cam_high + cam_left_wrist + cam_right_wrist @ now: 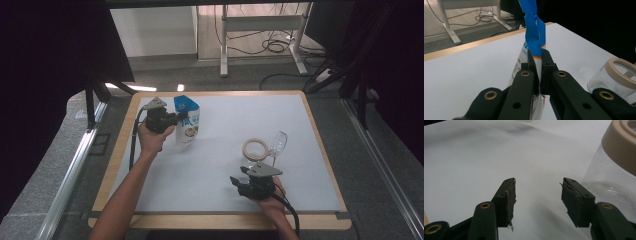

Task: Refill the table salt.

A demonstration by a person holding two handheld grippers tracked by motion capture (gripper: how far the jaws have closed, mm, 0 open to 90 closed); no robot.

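A blue-and-white stand-up pouch [188, 123] stands upright at the back left of the white mat [215, 165]. My left gripper [179, 119] is shut on its side edge; in the left gripper view the jaws pinch the pouch [534, 32] just below its blue top, left gripper [538, 65]. A clear glass jar with a beige rim [257, 149] stands right of centre. Just in front of it my right gripper [239, 183] hovers open. In the right gripper view its jaws stand wide apart over bare mat, right gripper [538, 195], with the jar [614, 167] close on the right.
A tilted wine glass [279, 142] stands beside the jar on its right. The mat lies on a wooden table [320, 145] with a narrow bare border. Beyond the table are a desk frame [260, 30] and floor cables. The jar [617, 75] also shows far right in the left gripper view.
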